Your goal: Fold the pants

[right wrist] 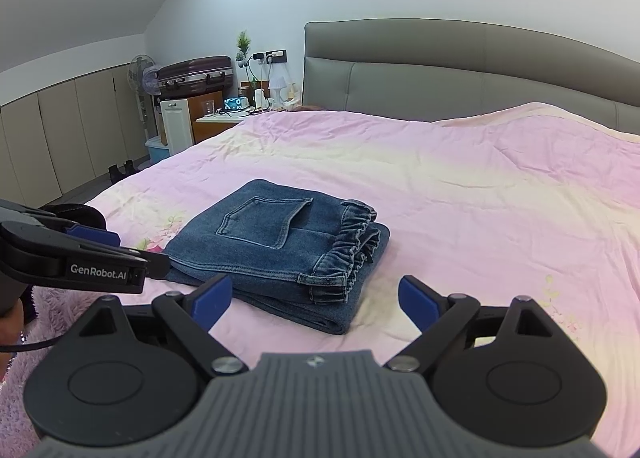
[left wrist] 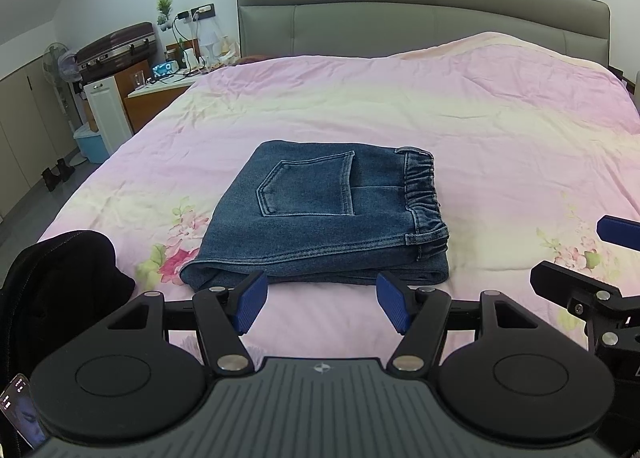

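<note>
The blue denim pants (left wrist: 320,213) lie folded into a compact stack on the pink bed cover (left wrist: 460,129), back pocket up, elastic waistband to the right. They also show in the right wrist view (right wrist: 280,250). My left gripper (left wrist: 322,302) is open and empty, just in front of the stack's near edge, apart from it. My right gripper (right wrist: 316,300) is open and empty, in front of the stack's near right corner. The right gripper's fingers (left wrist: 618,232) show at the right edge of the left view; the left gripper (right wrist: 116,254) shows at left in the right view.
A grey headboard (left wrist: 420,17) stands behind the bed. A black garment (left wrist: 60,282) lies at the bed's near left. A nightstand with clutter (left wrist: 172,77), a suitcase (left wrist: 116,45), a fan and a blue bin stand at the far left. A phone (left wrist: 20,414) sits at bottom left.
</note>
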Demonstrator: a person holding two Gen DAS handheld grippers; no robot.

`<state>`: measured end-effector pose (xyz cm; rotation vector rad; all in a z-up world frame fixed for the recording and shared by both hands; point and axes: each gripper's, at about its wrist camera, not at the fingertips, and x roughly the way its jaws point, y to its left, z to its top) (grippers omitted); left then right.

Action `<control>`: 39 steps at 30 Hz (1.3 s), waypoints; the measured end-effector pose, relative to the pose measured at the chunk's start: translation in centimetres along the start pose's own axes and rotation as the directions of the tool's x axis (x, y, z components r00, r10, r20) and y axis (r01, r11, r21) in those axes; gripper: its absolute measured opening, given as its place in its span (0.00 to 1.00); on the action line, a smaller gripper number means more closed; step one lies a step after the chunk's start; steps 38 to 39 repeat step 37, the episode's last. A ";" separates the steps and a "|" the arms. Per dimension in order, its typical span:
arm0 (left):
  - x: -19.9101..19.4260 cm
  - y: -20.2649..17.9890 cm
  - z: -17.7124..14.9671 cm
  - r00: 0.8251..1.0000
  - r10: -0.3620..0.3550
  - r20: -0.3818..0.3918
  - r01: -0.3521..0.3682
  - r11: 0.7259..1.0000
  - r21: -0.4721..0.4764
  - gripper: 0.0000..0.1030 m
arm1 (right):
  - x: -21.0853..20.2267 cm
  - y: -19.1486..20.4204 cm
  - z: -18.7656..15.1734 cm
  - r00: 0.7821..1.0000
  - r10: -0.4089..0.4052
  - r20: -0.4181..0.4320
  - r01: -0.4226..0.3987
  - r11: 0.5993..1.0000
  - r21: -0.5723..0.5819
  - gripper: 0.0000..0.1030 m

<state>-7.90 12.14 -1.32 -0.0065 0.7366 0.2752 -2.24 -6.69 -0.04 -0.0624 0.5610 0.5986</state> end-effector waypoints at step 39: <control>-0.5 0.3 0.5 1.000 0.002 0.023 -0.003 0.999 0.044 0.72 | -0.2 0.1 -0.1 1.000 0.003 0.007 -0.003 1.000 -0.005 0.85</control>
